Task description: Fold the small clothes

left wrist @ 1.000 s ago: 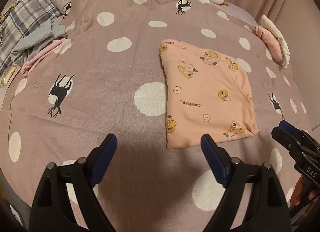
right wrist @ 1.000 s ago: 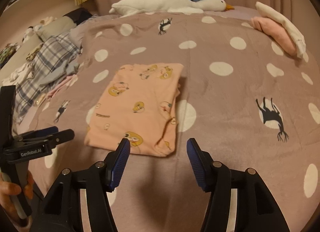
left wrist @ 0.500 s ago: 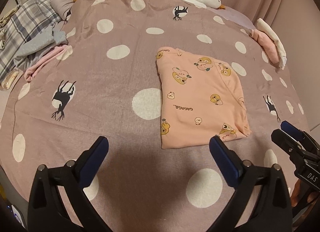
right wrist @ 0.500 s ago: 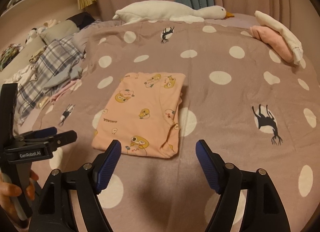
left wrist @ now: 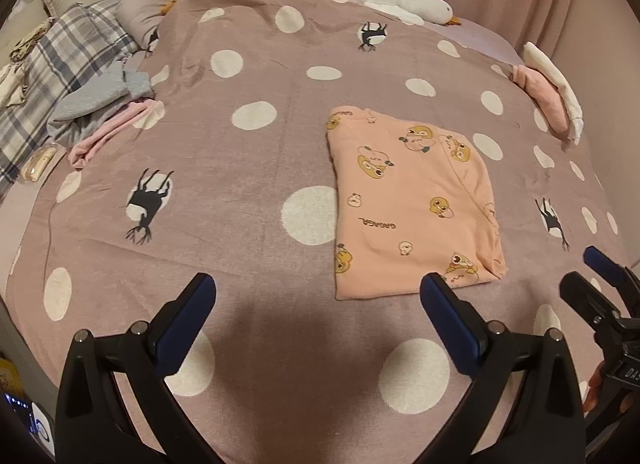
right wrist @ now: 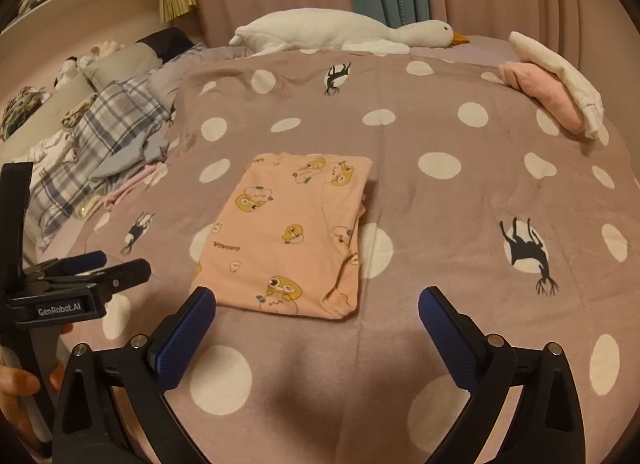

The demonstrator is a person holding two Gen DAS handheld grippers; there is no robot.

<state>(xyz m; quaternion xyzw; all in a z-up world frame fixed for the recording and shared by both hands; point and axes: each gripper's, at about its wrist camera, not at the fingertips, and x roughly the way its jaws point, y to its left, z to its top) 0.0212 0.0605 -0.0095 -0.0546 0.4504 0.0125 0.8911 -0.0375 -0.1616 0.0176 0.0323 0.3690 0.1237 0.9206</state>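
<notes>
Garment (right wrist: 292, 236) beyond open right gripper (right wrist: 316, 304)

Dim, warm indoor light over the bedspread (left wrist: 256, 167); broad soft shadow pooled at the near edge in both views. Strong fisheye bending and dark vignette at the corners. Focus sharp, no glare.

Folded peach cartoon-print garment (left wrist: 412, 199) lies flat on the bedspread (left wrist: 248, 167).
</notes>
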